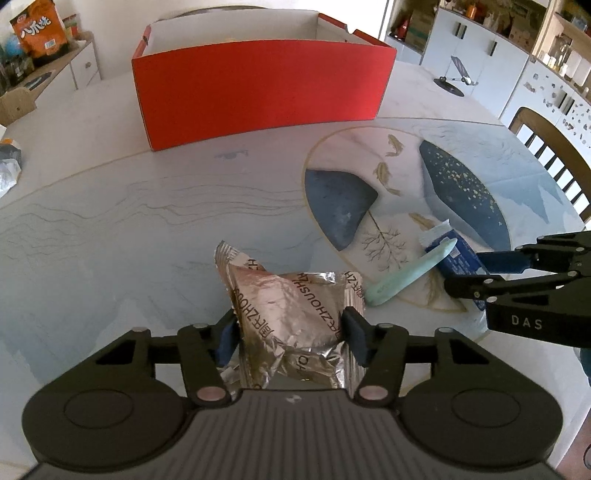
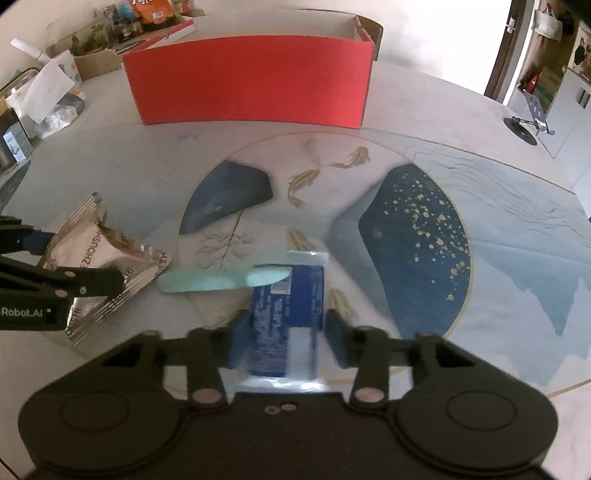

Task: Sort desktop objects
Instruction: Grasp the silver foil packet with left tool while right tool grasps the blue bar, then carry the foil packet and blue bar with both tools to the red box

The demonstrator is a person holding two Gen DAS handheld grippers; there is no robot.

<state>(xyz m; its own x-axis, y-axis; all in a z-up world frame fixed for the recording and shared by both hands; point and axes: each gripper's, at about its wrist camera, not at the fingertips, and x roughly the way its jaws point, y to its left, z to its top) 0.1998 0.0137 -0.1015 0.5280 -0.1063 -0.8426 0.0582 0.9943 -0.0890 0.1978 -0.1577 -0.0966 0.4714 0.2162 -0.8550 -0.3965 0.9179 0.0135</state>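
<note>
A crinkled silver foil snack packet lies on the table, and my left gripper is shut on it, a pad pressing each side. The right wrist view, somewhat blurred, has a blue wrapped pack between the pads of my right gripper, which is shut on it. A mint-green flat piece lies between the two packets with one end on the blue pack. The open red box stands at the back of the table. Each gripper shows in the other's view: the right gripper, the left gripper.
The round table bears a painted blue and gold circle. A phone stand stands at the back right and a wooden chair sits at the right edge. Bags and papers crowd the far left beside an orange snack bag.
</note>
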